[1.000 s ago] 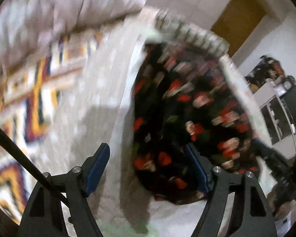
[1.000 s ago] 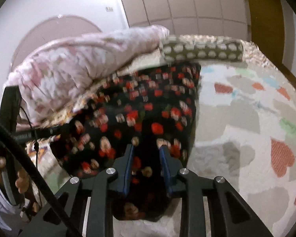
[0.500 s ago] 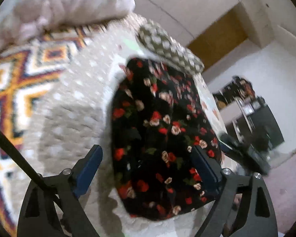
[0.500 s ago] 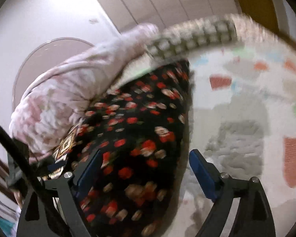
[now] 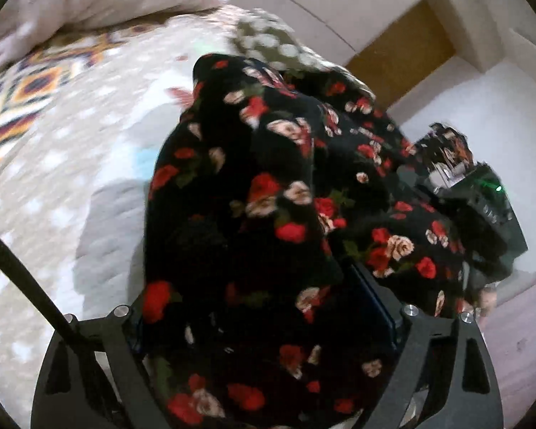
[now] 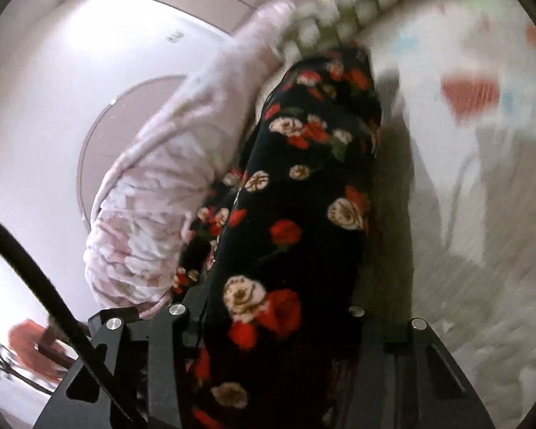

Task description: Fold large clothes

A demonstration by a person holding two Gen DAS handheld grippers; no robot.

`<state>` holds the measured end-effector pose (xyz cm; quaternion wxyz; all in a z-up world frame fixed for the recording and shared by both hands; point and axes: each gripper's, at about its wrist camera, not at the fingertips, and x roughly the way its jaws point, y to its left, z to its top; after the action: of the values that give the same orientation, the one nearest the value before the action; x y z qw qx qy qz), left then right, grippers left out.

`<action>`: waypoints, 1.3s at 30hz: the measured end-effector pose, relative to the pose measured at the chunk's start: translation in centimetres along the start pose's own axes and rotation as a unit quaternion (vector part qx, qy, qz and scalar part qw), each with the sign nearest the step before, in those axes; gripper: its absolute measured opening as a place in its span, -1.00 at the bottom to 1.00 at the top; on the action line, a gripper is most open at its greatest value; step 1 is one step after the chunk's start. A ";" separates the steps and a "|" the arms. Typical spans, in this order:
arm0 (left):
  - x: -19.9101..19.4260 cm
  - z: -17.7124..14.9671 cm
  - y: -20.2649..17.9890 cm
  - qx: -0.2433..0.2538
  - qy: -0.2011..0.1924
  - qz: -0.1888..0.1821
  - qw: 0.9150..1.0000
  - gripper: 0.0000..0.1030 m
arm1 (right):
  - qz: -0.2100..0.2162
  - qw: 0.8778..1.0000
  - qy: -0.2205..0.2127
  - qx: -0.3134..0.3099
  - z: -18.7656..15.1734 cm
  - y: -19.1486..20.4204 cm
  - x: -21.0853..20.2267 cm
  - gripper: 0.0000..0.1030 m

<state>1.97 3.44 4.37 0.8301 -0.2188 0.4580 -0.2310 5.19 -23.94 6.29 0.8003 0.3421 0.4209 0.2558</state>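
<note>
A black garment with red and cream roses (image 5: pixel 268 214) lies bunched on the bed and fills the space between the fingers of my left gripper (image 5: pixel 264 307). The jaws stand wide apart with cloth draped over them; a blue pad (image 5: pixel 375 293) shows on the right. In the right wrist view the same garment (image 6: pixel 303 214) runs up between the fingers of my right gripper (image 6: pixel 268 318), which stand wide with cloth heaped over them. Whether either gripper pinches cloth is hidden.
The bed has a pale patterned bedspread (image 5: pixel 71 178), also in the right wrist view (image 6: pixel 482 214). A pink-white quilt (image 6: pixel 153 214) is piled at the head, beside a green dotted bolster (image 6: pixel 357 7). A dark device with a green light (image 5: pixel 482 207) is at the right.
Both grippers have moved down into the garment. It lay flat in front of the open jaws half a second ago; now it is bunched up over and between them.
</note>
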 end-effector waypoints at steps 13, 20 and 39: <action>4.2 0.9 -1.9 -0.012 0.045 0.032 0.998 0.74 | -0.106 0.988 -0.069 0.083 0.8 -9.0 -6.7 0.57; -3.0 -1.6 -4.0 0.053 -0.026 0.127 0.990 0.74 | -0.182 0.975 -0.126 -0.007 0.0 -2.5 -12.1 0.57; -15.9 -6.0 -4.6 0.080 -0.231 0.282 0.928 1.00 | -0.252 0.949 -0.062 -0.180 -6.1 9.0 -7.7 -0.55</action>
<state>-11.58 8.18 14.57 0.9586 -0.0604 0.2764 0.0335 -5.04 -21.58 14.47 0.9116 0.0900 0.3895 0.0956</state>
